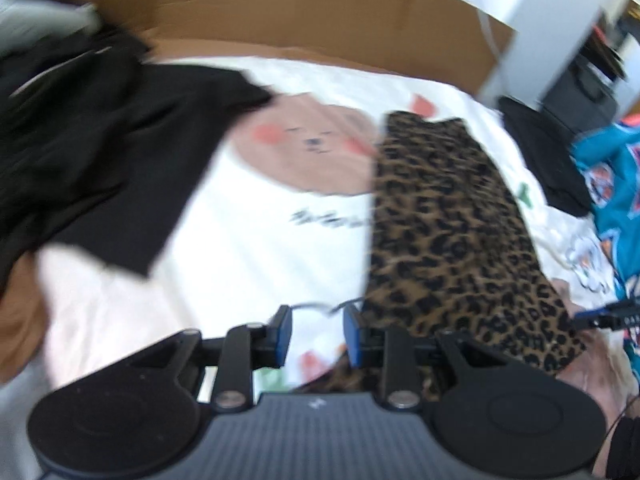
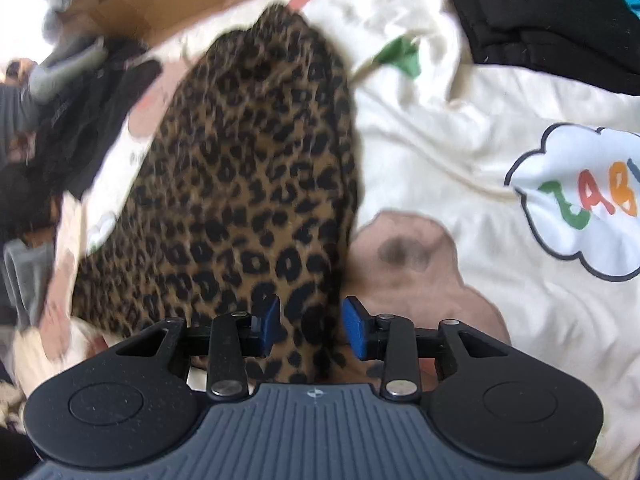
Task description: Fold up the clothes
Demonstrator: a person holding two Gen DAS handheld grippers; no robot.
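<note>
On the cream cartoon-printed bedsheet (image 2: 460, 128), nearest the cameras, left gripper (image 1: 317, 332) and right gripper (image 2: 310, 326) both have blue-padded fingers spread, pinching nothing. Between them lies the long brown leopard-print garment (image 1: 448, 220), folded lengthwise. Beyond: crumpled black clothing (image 1: 100, 140), a teal patterned garment (image 1: 612, 184), a brown cardboard panel (image 1: 300, 12).

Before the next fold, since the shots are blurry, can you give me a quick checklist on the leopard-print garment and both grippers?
1. Leopard-print fabric garment lies stretched on the cream printed bedspread: ok.
2. Left gripper open, nothing between its pads: ok.
3. Right gripper open over the garment's near edge: ok.
4. Garment held for folding: not ok.
5. Black cloth pile apart from the garment: ok.
6. Garment free of wrinkles: cannot tell.
</note>
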